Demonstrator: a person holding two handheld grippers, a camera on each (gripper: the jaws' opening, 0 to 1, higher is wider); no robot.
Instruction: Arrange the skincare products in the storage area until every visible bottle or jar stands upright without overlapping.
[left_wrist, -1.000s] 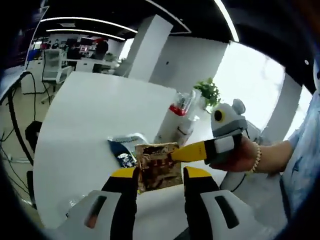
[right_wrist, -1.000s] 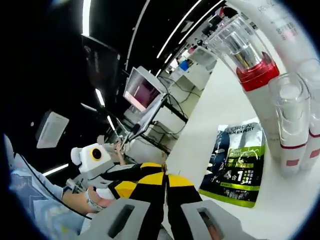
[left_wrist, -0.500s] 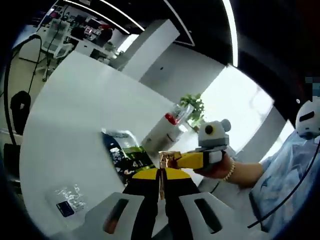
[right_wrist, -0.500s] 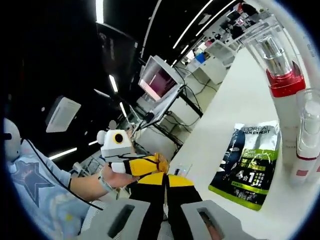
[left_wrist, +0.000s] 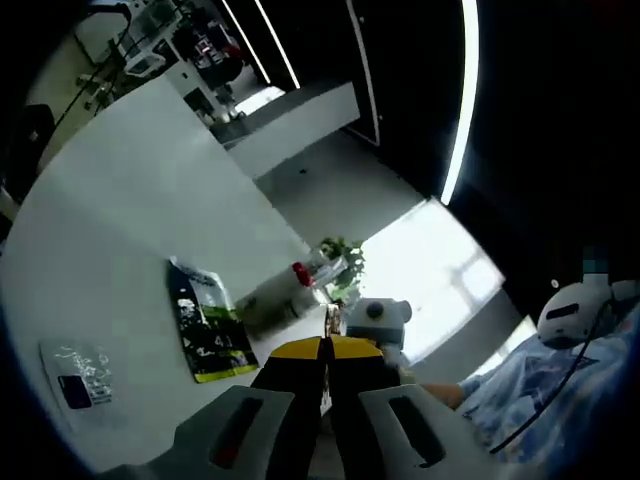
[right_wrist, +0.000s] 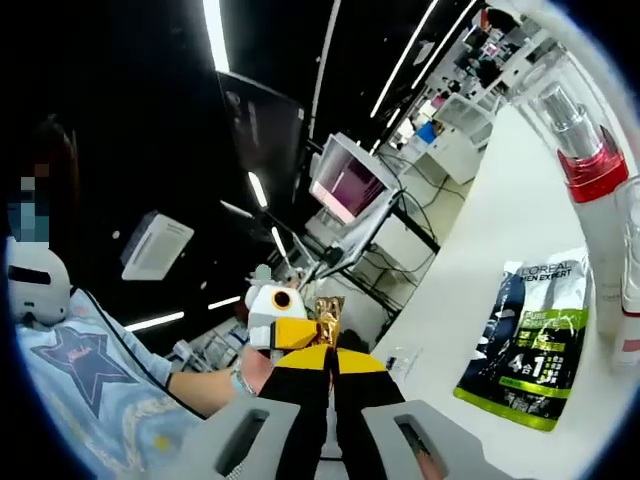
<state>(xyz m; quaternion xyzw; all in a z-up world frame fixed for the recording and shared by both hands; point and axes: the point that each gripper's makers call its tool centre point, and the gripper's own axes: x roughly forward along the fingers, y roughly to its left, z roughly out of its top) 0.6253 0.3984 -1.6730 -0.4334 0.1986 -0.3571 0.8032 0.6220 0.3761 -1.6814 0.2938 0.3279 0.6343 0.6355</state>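
Brown sachet: being held in the air above the worktop, sitting just past 12 o'clock of the right gripper and showing edge-on in the left gripper view.
Left gripper: its jaws are pressing together on the sachet's thin edge.
Right gripper jaws: lying closed, seemingly pinching the same sachet from the other side.
Risk: with both pairs gripping, hands pulling apart are likely tearing or creasing the foil; both releasing at once is dropping it onto the bottles.
Red-collared bottle: standing at 2 o'clock in the right gripper view, with clear-capped neighbours.
Green sachet: lying flat at 3 o'clock.
Worktop: white, smooth, also carrying a small clear packet.
Room: dim office, ceiling light strips glowing.
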